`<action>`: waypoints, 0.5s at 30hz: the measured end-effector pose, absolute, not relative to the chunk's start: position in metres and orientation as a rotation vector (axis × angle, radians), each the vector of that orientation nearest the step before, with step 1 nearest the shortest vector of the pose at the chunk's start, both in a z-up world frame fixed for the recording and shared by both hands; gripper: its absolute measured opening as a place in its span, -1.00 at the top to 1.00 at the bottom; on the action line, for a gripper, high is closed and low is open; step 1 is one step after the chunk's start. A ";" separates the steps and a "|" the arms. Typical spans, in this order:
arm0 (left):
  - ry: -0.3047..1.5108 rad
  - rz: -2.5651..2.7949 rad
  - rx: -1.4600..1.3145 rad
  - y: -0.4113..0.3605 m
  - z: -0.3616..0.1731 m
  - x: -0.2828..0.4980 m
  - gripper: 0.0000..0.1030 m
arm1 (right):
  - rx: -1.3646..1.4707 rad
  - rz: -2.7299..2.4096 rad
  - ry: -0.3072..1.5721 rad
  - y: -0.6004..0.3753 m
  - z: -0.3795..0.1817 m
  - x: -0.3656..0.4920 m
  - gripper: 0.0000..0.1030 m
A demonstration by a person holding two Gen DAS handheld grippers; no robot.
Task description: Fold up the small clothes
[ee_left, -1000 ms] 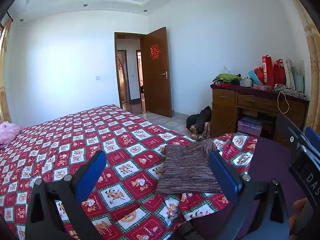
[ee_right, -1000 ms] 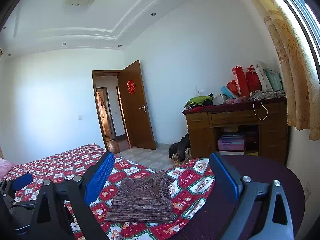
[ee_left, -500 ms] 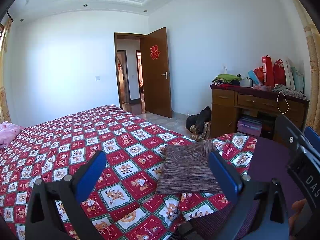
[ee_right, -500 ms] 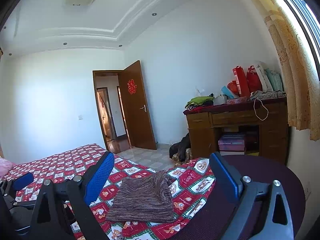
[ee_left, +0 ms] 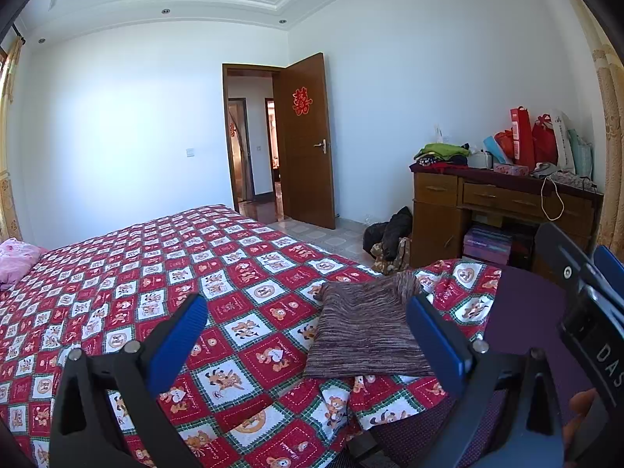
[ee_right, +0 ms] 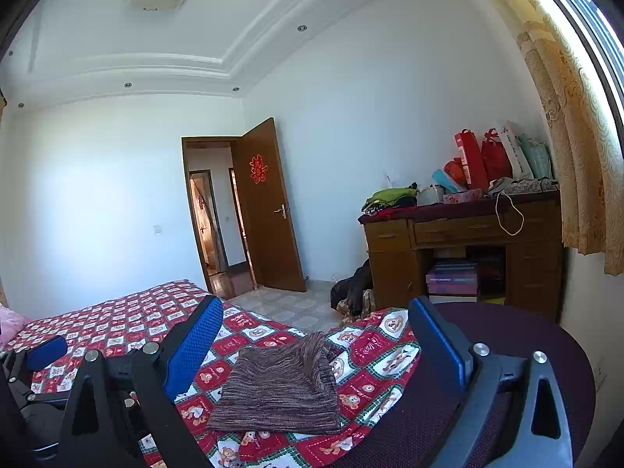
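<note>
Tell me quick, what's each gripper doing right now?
Left gripper: open, holding nothing, above the bedspread.
Right gripper: open, holding nothing, above the brown knit garment.

Home bedroom. Bed [ee_left: 156, 273] with red cartoon-bear quilt fills lower left of frame, pink pillow [ee_left: 15, 257] at far left edge. Wooden door [ee_left: 308, 140] mid-frame stands open, red paper-cut on it, hallway behind. Wooden desk [ee_left: 487, 202] at right piled with folded clothes [ee_left: 442, 154] and gift bags [ee_left: 534, 140]. Patterned curtain [ee_right: 565, 136] along right edge, recessed ceiling lights top
</note>
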State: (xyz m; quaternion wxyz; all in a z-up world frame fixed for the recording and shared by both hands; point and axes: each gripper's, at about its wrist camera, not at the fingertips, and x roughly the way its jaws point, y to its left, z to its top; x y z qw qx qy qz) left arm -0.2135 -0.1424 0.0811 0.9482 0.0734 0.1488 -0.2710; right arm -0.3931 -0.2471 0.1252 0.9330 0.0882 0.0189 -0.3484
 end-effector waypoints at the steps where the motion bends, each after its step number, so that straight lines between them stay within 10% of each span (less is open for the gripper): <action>1: 0.303 -0.550 0.152 -0.143 0.081 -0.214 -1.00 | 0.182 -0.712 0.039 -0.248 0.126 -0.393 -0.88; 15: 0.311 -0.541 0.168 -0.144 0.080 -0.212 -1.00 | 0.186 -0.717 0.039 -0.250 0.125 -0.392 -0.88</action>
